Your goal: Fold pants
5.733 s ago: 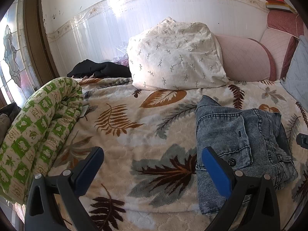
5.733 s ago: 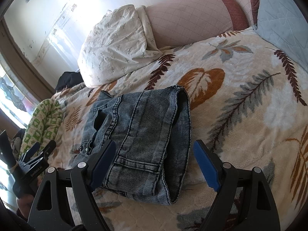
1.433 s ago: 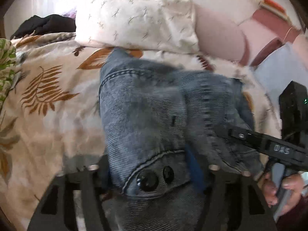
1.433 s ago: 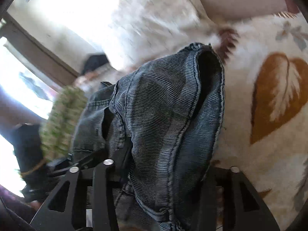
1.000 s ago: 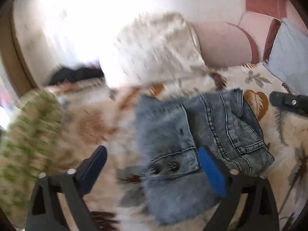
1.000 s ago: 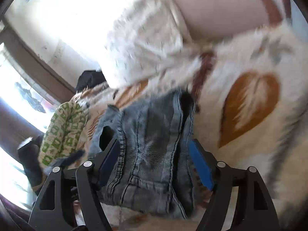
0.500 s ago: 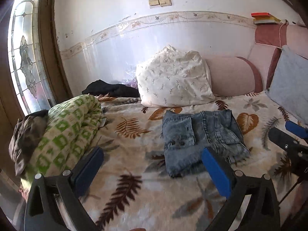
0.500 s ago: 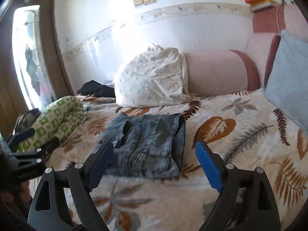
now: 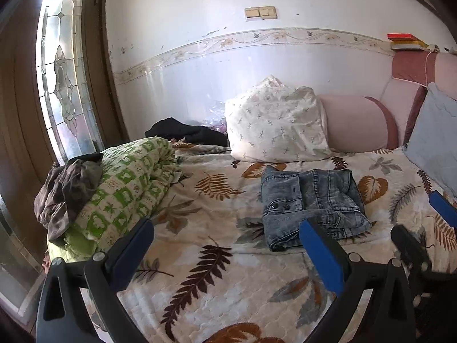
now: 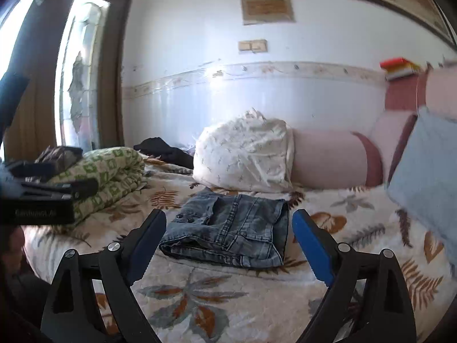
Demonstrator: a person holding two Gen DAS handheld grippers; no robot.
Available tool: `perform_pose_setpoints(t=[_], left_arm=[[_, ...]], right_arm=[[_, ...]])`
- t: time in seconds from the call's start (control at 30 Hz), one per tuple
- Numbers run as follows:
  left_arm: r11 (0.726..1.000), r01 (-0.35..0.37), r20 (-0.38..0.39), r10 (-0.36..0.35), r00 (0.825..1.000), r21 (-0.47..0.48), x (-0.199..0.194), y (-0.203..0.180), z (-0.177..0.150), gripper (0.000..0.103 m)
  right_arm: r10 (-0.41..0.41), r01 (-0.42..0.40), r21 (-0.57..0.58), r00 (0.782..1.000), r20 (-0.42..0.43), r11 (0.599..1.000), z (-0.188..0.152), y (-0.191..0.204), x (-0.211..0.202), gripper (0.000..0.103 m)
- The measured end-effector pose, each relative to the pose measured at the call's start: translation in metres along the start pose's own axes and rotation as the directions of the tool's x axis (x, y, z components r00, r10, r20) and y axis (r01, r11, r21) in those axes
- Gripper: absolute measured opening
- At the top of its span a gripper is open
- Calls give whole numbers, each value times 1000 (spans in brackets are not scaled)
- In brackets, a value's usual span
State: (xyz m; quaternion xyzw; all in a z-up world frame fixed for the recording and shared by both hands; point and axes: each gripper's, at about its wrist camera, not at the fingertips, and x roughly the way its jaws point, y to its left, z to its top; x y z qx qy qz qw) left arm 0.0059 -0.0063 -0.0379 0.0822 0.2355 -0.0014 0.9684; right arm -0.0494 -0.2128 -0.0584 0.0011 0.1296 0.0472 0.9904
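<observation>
The grey-blue denim pants (image 9: 311, 200) lie folded in a compact rectangle on the leaf-patterned bedspread (image 9: 217, 260), in front of the white pillow. In the right wrist view the same folded pants (image 10: 231, 228) rest flat beyond my fingers. My left gripper (image 9: 225, 243) hangs open above the near part of the bed, nothing between its blue pads. My right gripper (image 10: 228, 237) is back from the pants with its jaws still opening, and nothing is between them. Its blue tip (image 9: 442, 205) shows at the right edge of the left wrist view.
A white patterned pillow (image 9: 274, 125), a pink bolster (image 9: 357, 123) and a pale blue cushion (image 9: 437, 140) line the headboard wall. A rolled green-and-white quilt (image 9: 125, 185) with dark clothes (image 9: 68, 188) on it lies at the left. Black clothing (image 9: 185, 134) lies by the wall.
Both grippers let go of the pants and pulled back and up from the bed; the folded pants now lie farther away, free of both.
</observation>
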Motion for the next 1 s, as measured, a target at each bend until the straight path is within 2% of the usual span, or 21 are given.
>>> perform_pose_setpoints(t=[0.17, 0.4, 0.6, 1.0], left_arm=[[1000, -14, 2, 14, 1000, -3, 2, -2, -1, 103], [999, -34, 15, 34, 999, -13, 10, -5, -1, 103], [999, -35, -25, 34, 999, -23, 26, -8, -7, 103], [999, -21, -54, 19, 998, -45, 42, -4, -14, 103]], right_arm=[[17, -16, -73, 1000, 11, 997, -5, 14, 4, 91], [20, -20, -12, 1000, -16, 1000, -7, 0, 16, 91], [10, -7, 68, 999, -43, 998, -5, -17, 24, 91], [-1, 2, 13, 996, -94, 1000, -11, -8, 38, 91]])
